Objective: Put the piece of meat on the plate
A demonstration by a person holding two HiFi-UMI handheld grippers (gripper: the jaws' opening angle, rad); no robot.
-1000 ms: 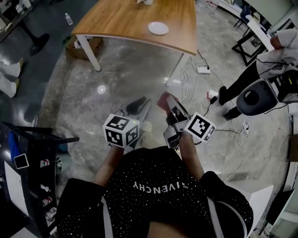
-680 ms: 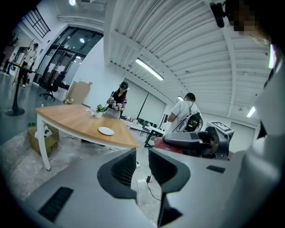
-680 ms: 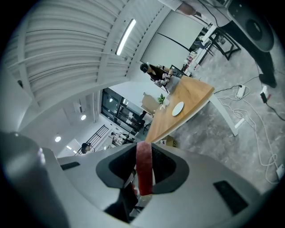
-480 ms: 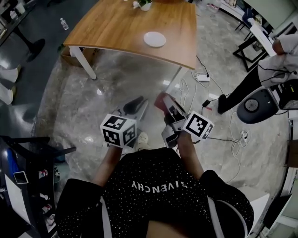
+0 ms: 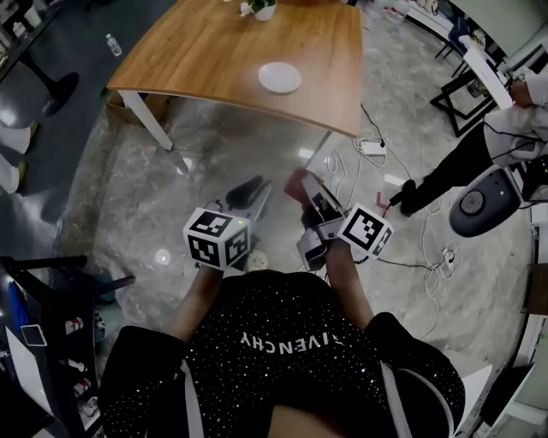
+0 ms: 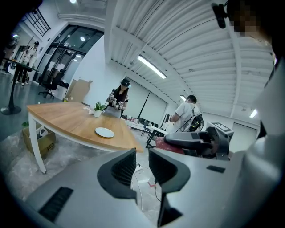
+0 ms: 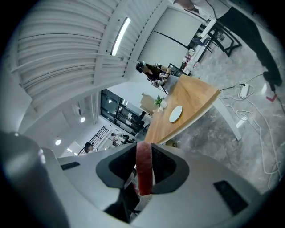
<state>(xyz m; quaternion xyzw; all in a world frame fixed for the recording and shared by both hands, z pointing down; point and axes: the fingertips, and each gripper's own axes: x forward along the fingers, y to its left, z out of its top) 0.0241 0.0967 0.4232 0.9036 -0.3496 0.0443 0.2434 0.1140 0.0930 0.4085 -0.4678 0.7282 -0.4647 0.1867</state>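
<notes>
The meat (image 7: 144, 169), a flat dark-red slab, stands on edge between the pads of my right gripper (image 7: 143, 156), which is shut on it. In the head view the right gripper (image 5: 301, 184) holds the meat (image 5: 295, 181) over the floor, well short of the table. The white plate (image 5: 280, 77) lies on the wooden table (image 5: 214, 51), near its front edge, and it shows small in the right gripper view too, plate (image 7: 176, 113). My left gripper (image 6: 142, 167) has a narrow gap between its jaws with nothing in it. It hangs beside the right one, left gripper (image 5: 248, 192).
Cables and a power strip (image 5: 372, 147) lie on the marble floor right of the table. A person (image 5: 505, 128) stands at the right beside a round device (image 5: 475, 205). A potted plant (image 5: 264, 8) stands at the table's back. A dark shelf (image 5: 43, 325) is at my left.
The table and plate have slid lower and nearer in the head view as I walk toward them. Both grippers keep their pose, the right one with the meat in it.
</notes>
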